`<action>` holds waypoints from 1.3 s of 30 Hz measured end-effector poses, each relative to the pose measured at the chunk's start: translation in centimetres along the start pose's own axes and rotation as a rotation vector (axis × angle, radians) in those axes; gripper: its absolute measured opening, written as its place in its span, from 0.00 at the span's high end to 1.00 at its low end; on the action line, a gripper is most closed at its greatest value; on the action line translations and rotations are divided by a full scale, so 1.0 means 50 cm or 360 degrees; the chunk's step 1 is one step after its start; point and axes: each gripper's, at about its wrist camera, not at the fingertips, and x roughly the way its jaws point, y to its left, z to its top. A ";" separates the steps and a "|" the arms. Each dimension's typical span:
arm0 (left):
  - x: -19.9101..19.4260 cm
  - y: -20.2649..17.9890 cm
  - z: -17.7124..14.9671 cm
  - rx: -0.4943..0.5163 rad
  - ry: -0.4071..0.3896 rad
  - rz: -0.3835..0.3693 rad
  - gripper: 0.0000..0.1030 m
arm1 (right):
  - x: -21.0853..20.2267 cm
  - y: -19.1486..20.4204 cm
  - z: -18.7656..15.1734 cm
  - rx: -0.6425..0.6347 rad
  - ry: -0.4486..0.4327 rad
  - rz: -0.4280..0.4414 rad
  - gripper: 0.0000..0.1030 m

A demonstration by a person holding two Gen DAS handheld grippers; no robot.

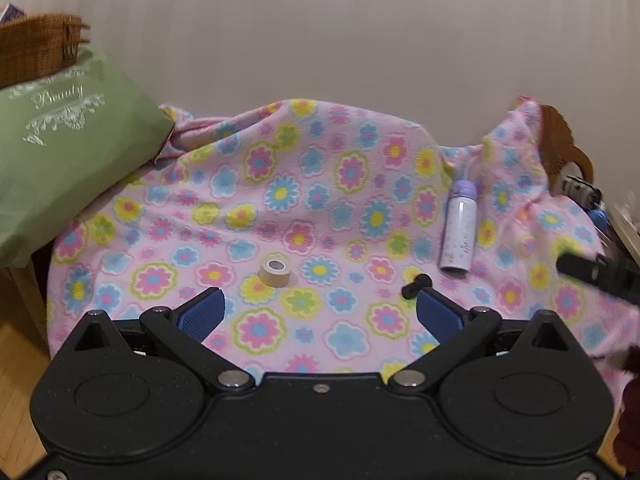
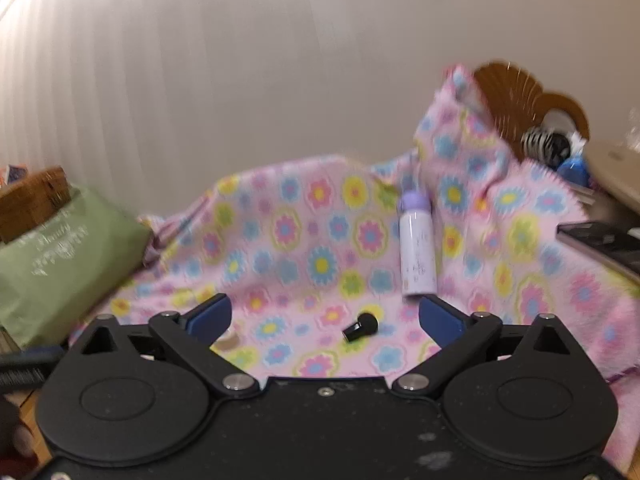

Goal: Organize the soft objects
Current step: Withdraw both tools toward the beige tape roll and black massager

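**Both grippers spread wide over the flowered blanket**

Nearest the left wrist camera, the left gripper (image 1: 318,312) has its blue-padded fingers spread wide, holding nothing, above the near part of the blanket (image 1: 320,208). The right gripper (image 2: 324,316) is likewise wide apart and empty.

Pink fleece printed with blue, yellow, pink and green flowers, the blanket is draped loosely over a low surface, rumpled, with a raised fold at its right end against a brown wicker piece (image 1: 560,148).

On the blanket lie a small roll of tan tape (image 1: 275,272), a small black knob-like object (image 1: 416,286) to its right, and a white bottle with a lilac cap (image 1: 460,228) lying on its side beyond that.

At the blanket's left end, touching its edge, sits a green pillow (image 1: 60,160) with white "Beauty" lettering; a wicker basket (image 1: 36,48) stands behind the pillow.
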 end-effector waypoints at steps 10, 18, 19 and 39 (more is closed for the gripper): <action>0.110 0.046 0.009 -0.0102 0.0185 0.0087 0.10 | 0.158 -0.044 -0.081 0.0138 0.0371 -0.0015 0.06; 0.153 0.052 -0.007 -0.0033 0.0260 0.0141 0.09 | 0.237 0.047 -0.203 0.0098 0.0641 0.0082 0.10; 0.159 0.055 -0.008 -0.0031 0.0269 0.0147 0.09 | 0.238 0.062 -0.206 0.0072 0.0642 0.0113 0.10; 0.407 0.087 0.014 0.0164 0.0371 0.0235 0.09 | 0.437 0.026 -0.089 -0.0296 0.0508 -0.0055 0.07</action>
